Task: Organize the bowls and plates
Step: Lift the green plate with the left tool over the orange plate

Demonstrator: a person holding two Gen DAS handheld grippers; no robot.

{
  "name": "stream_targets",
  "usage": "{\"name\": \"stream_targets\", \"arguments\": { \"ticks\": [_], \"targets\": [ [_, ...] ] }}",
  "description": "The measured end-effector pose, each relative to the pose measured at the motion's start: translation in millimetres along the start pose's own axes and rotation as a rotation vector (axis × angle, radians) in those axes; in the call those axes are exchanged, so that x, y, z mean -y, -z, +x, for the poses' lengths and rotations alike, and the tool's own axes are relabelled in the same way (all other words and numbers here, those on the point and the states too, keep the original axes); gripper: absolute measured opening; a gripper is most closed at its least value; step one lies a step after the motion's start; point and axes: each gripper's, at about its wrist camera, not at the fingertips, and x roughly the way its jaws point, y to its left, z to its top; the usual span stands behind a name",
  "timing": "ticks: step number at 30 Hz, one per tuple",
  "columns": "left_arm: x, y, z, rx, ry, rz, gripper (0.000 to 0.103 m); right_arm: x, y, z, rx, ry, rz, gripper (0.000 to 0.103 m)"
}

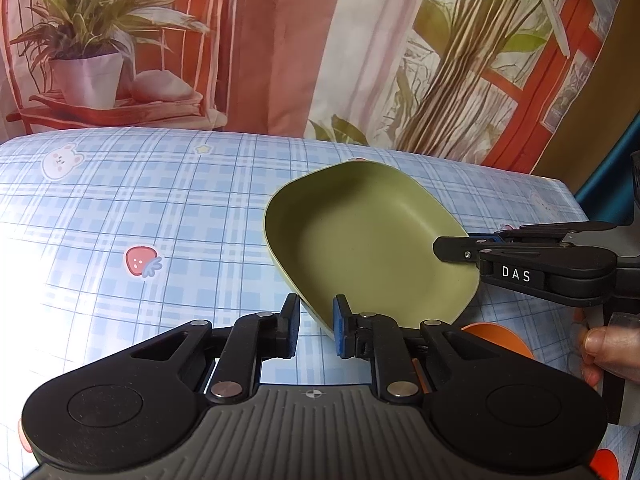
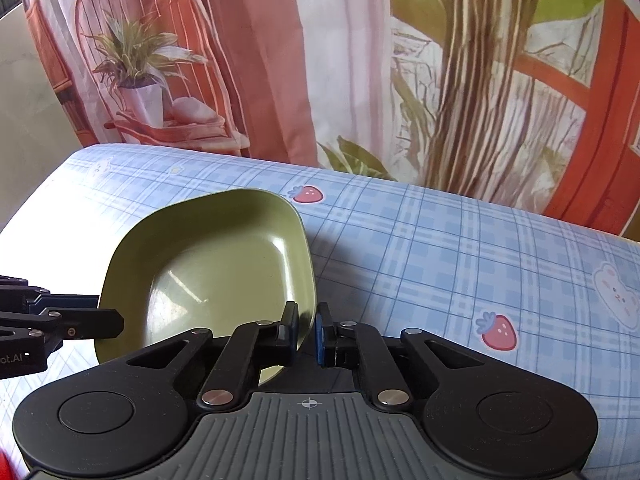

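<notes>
Black linkages and a ribbed grey body fill the near part of each wrist view. In the left view, the left gripper (image 1: 316, 326) has its jaws spread a little, one blue-padded finger on each side of the near rim of the green dish (image 1: 368, 240); a gap shows between the pads and the rim, so they straddle it without clearly pinching it. In the right view, the right gripper (image 2: 307, 330) has its jaws drawn close on the dish's (image 2: 208, 276) rim, the wall caught between the pads. From the left view this same gripper (image 1: 456, 249) comes in from the right, its fingers reaching over the dish's right edge, a hand (image 1: 600, 344) visible behind it.

The dish is a rounded rectangle, olive green, open side up. It is tilted rather than flat, held by its rim above the cloth. In the left view its long axis runs from near-right to far-left, the far corner pointing toward the backdrop. An orange dish (image 1: 500, 340) peeks out below it at the near right, mostly hidden.

Under everything lies a blue plaid tablecloth (image 1: 160, 208) printed with strawberries (image 1: 142, 262) and a bear (image 1: 62, 160). Glare washes out its left side.

Farthest off hangs a printed backdrop (image 1: 280, 40) showing a potted plant, pink curtains and a red window frame.
</notes>
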Motion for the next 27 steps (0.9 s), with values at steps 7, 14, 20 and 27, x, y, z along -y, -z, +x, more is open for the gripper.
{"name": "stream_targets", "arguments": {
  "ticks": [7, 14, 20, 27],
  "targets": [
    [5, -5, -13, 0.036, -0.008, 0.021, 0.018, -3, -7, -17, 0.053, 0.003, -0.016, 0.008],
    [16, -15, -35, 0.072, -0.022, 0.044, 0.018, -5, -14, -41, 0.084, 0.003, -0.013, 0.008],
    [29, -13, -53, 0.091, -0.022, 0.066, 0.018, -3, -11, -64, 0.104, 0.005, 0.004, 0.008],
    [41, -5, -70, 0.107, -0.014, 0.084, 0.018, -4, -3, -91, 0.121, 0.012, 0.006, 0.008]
  ]
}}
